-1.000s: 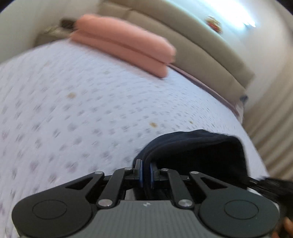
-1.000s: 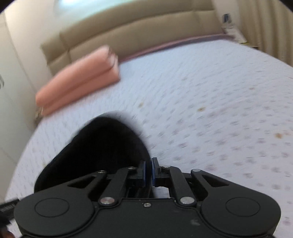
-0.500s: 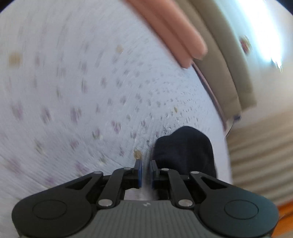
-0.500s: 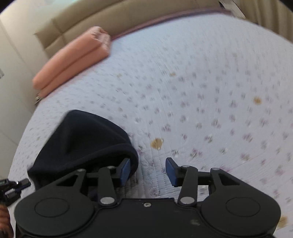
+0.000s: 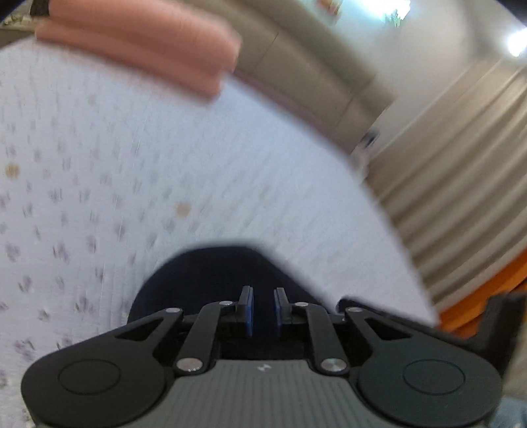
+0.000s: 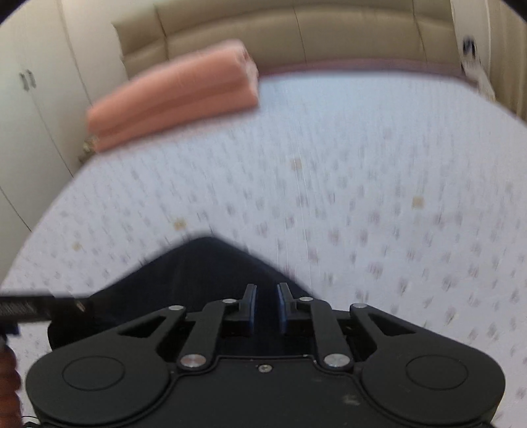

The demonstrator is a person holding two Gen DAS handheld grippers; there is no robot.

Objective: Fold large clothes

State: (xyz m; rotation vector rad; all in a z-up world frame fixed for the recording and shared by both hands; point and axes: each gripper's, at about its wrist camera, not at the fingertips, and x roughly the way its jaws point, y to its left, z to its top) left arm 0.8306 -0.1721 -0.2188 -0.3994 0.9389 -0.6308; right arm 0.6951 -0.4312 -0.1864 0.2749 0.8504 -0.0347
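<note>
A dark navy garment (image 5: 217, 276) lies bunched on the bed, right under both grippers. In the left wrist view my left gripper (image 5: 262, 307) stands just over its near part, jaws a narrow gap apart with dark cloth seen between the blue pads (image 5: 248, 309). In the right wrist view the garment (image 6: 197, 273) spreads ahead and to the left. My right gripper (image 6: 266, 304) is likewise over it with a narrow gap. Whether either one pinches cloth is unclear from the blur.
The bed has a white floral-print cover (image 6: 362, 184). A folded pink blanket (image 6: 174, 95) lies at the far end by the beige headboard (image 6: 296, 29). Curtains (image 5: 461, 184) hang past the bed's right edge. White wardrobe doors (image 6: 33, 98) stand at left.
Both grippers let go of the garment about half a second ago, the right opening wide. Both have since swung back over the dark cloth, and the right has narrowed to a small gap.
</note>
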